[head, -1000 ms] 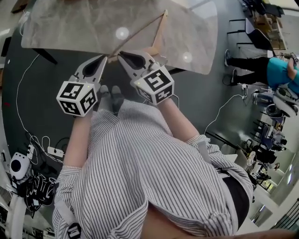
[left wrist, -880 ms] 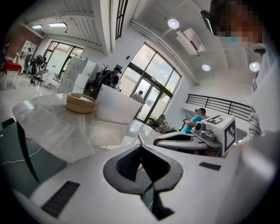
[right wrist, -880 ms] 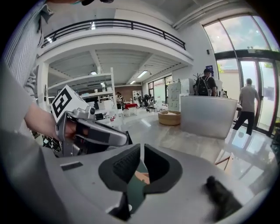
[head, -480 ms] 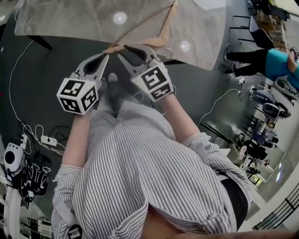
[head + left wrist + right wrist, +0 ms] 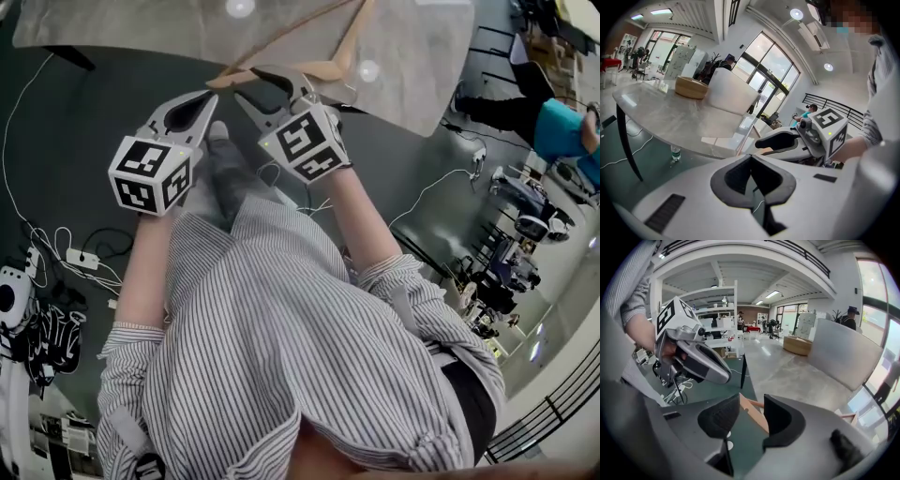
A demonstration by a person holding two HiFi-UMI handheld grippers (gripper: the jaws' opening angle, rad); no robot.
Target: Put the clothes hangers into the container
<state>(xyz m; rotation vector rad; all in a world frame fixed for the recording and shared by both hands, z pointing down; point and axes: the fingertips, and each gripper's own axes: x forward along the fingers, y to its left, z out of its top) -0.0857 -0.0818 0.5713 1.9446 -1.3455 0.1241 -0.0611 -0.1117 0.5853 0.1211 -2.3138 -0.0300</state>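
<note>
Right gripper (image 5: 246, 82) jaws had just been opening and stood wide, with the near end of the wooden clothes hanger (image 5: 752, 414) between the pads but not pressed; left gripper (image 5: 208, 97) jaws were together on nothing. Both had come down toward the table (image 5: 141, 28) edge where the clothes hanger lay, so the pick-up appeared about to begin, nothing yet gripped

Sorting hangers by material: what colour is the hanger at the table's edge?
Light tan, bare wood. The hanger shows best in the head view.
</note>
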